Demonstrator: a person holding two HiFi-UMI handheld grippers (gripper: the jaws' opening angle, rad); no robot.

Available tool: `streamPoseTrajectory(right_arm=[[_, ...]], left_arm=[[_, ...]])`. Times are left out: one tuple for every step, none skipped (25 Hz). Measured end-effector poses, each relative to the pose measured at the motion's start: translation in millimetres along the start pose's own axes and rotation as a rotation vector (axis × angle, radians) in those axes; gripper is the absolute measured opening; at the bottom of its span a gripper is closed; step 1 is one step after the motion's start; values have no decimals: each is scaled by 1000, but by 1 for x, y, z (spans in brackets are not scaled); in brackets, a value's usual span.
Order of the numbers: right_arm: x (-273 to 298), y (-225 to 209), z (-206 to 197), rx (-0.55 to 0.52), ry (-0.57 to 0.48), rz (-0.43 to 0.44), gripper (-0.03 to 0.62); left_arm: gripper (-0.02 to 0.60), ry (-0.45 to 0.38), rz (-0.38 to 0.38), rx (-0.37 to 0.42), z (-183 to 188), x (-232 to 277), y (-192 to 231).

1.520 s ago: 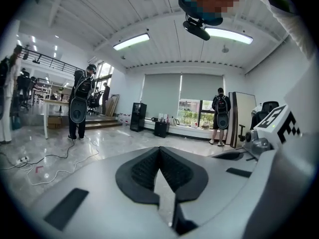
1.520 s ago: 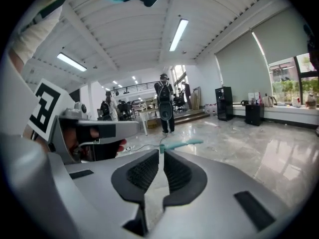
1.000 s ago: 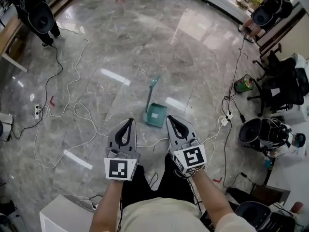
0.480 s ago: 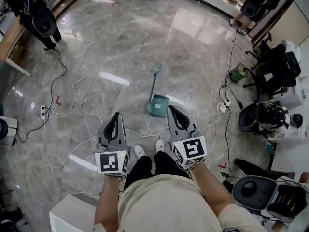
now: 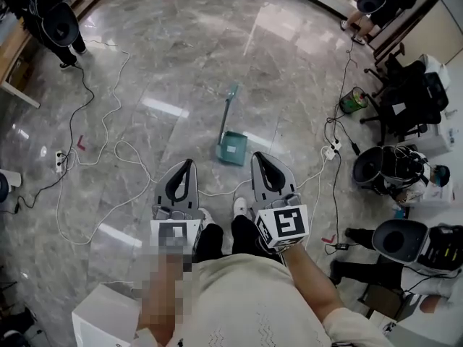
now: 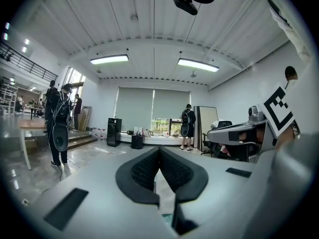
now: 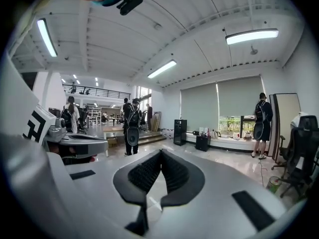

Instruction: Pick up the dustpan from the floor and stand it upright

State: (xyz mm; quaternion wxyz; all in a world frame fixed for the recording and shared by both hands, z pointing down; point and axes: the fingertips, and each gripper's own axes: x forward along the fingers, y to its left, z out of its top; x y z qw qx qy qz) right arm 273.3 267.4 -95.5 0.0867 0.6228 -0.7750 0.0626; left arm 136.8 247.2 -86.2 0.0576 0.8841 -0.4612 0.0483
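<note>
A teal dustpan (image 5: 233, 149) lies flat on the marble floor, its long handle (image 5: 227, 108) pointing away from me. Both grippers are held low in front of my body, short of the pan and apart from it. My left gripper (image 5: 189, 163) is below and left of the pan, its jaws closed tip to tip with nothing between them. My right gripper (image 5: 258, 156) is just right of the pan's near edge, also shut and empty. In the left gripper view (image 6: 159, 149) and the right gripper view (image 7: 160, 153) the black pads meet at the tips.
White cables (image 5: 123, 150) loop over the floor to a power strip (image 5: 59, 163) at the left and another (image 5: 331, 151) at the right. Office chairs (image 5: 405, 96), a green bucket (image 5: 351, 101) and gear crowd the right side. A white box (image 5: 101, 315) sits at lower left. People stand far off.
The camera has shifted slightly, so the dustpan sits a little higher in view. Both grippers stay shut and held side by side. The dustpan has not moved on the floor.
</note>
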Motion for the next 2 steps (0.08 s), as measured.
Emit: streamPoseTrajectory(right_arm=[[0, -1, 0, -1, 0, -2, 17], [0, -3, 1, -2, 0, -3, 18]], left_arm=[[8, -17, 0, -10, 4, 3, -2], [8, -36, 1, -22, 8, 6, -4]])
